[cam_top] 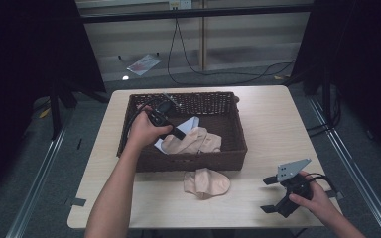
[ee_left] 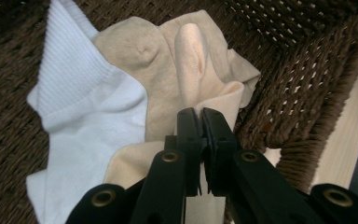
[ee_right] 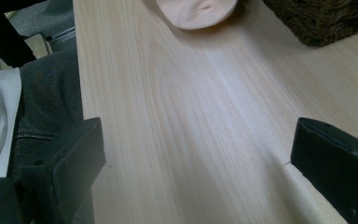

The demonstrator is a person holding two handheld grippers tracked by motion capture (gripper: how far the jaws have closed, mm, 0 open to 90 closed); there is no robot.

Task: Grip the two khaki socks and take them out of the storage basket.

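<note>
A brown wicker basket (cam_top: pixel 191 161) stands mid-table and holds a beige sock (cam_top: pixel 198 141) lying partly over a white sock (cam_top: pixel 191 122). My left gripper (cam_top: pixel 179 133) reaches into the basket. In the left gripper view its jaws are pressed together (ee_left: pixel 200 116) on a raised fold of the beige sock (ee_left: pixel 191 65), with the white sock (ee_left: pixel 79 116) to the left. A second beige sock (cam_top: pixel 206 183) lies on the table in front of the basket. My right gripper (cam_top: pixel 268 195) rests near the table's front right corner, its jaws wide open (ee_right: pixel 198 149) over bare wood.
The basket wall (ee_left: pixel 307 70) rises close on the right of the left jaws. In the right gripper view the loose sock (ee_right: pixel 196 9) and a basket corner (ee_right: pixel 326 18) lie ahead. The table edge and the person's lap (ee_right: pixel 46 102) are to its left.
</note>
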